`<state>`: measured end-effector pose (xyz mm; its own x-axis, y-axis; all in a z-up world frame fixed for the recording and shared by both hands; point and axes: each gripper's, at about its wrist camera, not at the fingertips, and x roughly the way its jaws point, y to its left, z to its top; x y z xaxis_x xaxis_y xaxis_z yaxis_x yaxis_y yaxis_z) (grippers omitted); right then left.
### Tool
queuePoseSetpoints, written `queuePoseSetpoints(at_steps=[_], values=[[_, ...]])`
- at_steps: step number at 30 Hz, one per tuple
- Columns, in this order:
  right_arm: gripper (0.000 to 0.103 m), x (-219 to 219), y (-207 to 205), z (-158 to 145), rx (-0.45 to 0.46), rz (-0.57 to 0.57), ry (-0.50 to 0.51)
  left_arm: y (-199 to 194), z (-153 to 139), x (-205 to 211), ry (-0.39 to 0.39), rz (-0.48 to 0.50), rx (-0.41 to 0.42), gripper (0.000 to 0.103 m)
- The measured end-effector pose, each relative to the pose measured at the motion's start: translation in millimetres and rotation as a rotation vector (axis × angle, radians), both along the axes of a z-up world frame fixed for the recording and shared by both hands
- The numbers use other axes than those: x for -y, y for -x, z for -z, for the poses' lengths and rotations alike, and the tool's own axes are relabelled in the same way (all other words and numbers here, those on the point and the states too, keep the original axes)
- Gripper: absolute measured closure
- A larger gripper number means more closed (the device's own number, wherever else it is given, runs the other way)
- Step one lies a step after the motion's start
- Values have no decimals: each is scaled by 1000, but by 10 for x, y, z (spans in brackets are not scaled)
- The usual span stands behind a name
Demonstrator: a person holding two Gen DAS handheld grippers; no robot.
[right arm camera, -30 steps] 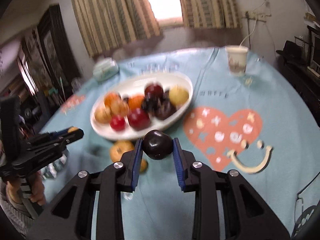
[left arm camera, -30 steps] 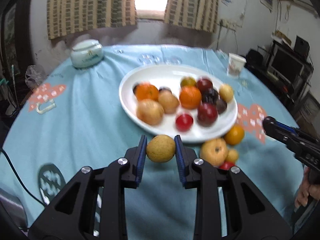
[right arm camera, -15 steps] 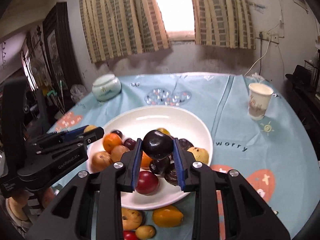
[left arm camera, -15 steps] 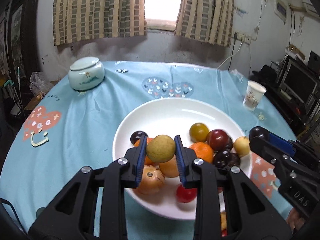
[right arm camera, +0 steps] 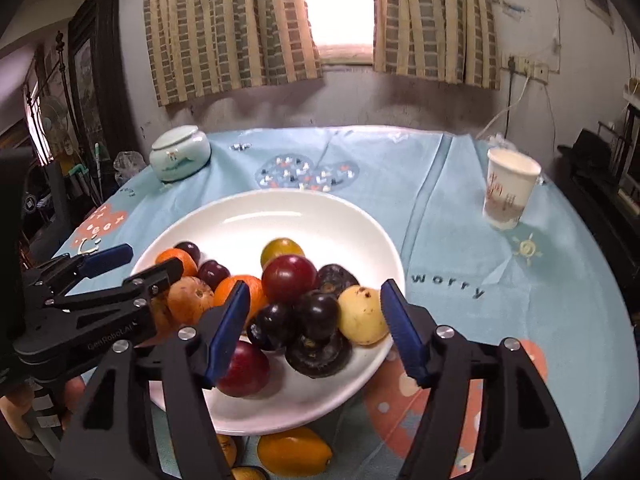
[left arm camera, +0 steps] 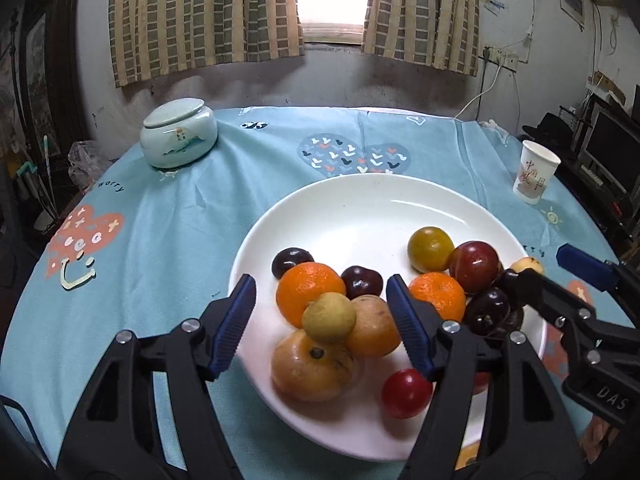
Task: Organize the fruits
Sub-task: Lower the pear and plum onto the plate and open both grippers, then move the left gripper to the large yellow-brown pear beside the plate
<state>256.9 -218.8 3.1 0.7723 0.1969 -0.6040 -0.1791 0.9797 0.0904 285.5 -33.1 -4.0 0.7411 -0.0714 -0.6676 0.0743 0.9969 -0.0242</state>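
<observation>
Both fruits released
Left gripper and right gripper have just opened; pear and plum now rest on the pile.

Parted right tongs over fruit plate

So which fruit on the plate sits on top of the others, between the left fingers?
The small yellow-green fruit. It rests on the orange and tan fruits below it; the rest lie lower on the plate.
</observation>
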Motion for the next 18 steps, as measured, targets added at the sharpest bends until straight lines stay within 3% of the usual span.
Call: queuePoseSetpoints(at_steps=[5, 7, 8, 12, 18], values=[[32, 86, 409, -552, 148, -30, -124, 177, -111, -150, 42, -21, 3, 29], [19, 68, 579, -720, 186, -51, -148, 323, -121, -186, 45, -16, -2, 26], [5, 61, 690, -770, 205, -50, -145, 423, -124, -187, 48, 1, -4, 26], [1, 174, 1068, -600, 239, -25, -149, 778, -47, -56, 41, 87, -10, 20], [1, 488, 1116, -306, 111, 75, -212, 1028, 175, 289, -34, 183, -42, 19]])
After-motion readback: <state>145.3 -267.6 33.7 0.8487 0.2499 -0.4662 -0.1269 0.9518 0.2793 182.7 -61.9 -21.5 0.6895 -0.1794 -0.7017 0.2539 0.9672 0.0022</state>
